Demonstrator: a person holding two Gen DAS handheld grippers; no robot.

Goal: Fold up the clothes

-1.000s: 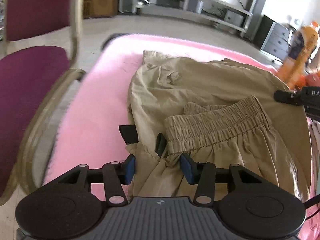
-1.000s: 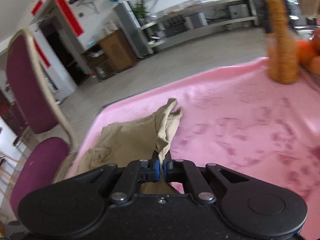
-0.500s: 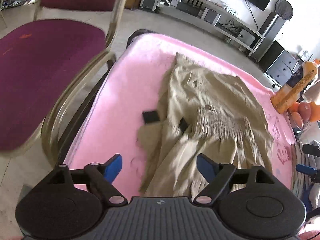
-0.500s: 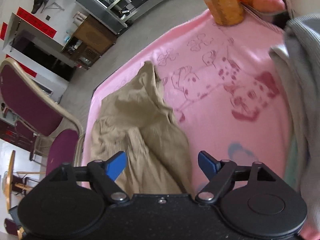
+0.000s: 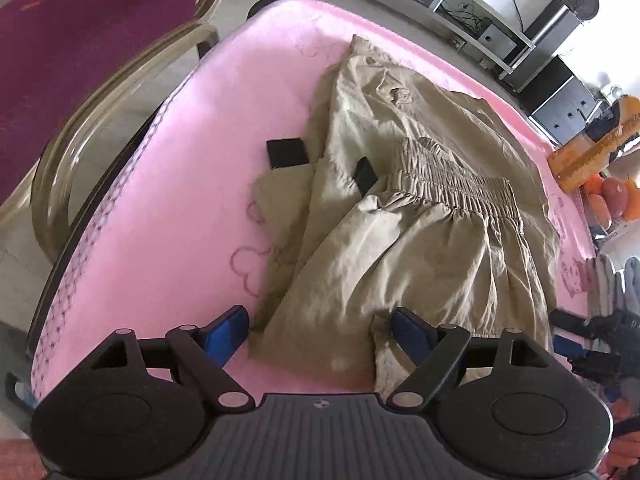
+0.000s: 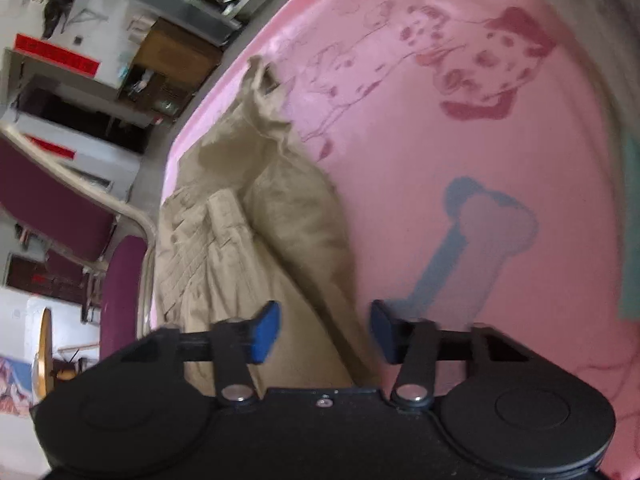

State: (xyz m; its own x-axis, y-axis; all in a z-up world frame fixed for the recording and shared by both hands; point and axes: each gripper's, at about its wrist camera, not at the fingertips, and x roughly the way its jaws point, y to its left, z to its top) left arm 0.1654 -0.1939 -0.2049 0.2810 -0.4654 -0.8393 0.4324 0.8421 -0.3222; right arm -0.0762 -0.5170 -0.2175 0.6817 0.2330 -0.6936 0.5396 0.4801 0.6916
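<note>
A pair of khaki trousers (image 5: 420, 224) lies folded over on the pink blanket (image 5: 188, 184), the elastic waistband (image 5: 456, 176) lying across the upper layer. My left gripper (image 5: 320, 336) is open and empty just above the near fold edge. In the right wrist view the same trousers (image 6: 256, 232) lie at left. My right gripper (image 6: 324, 330) is open and empty, over the trousers' right edge. It also shows at the far right of the left wrist view (image 5: 592, 344).
A maroon chair (image 5: 80, 60) stands close to the table's left edge. Two black tags (image 5: 288, 152) lie by the trousers. An orange bottle and fruit (image 5: 600, 168) stand at the far right. Grey-white clothing (image 5: 616, 284) lies at the right edge. Pink blanket (image 6: 460, 140) stretches right of the trousers.
Both grippers let go of the trousers and drew back toward me. The trousers now lie folded on the blanket. The right gripper has tilted and moved lower.
</note>
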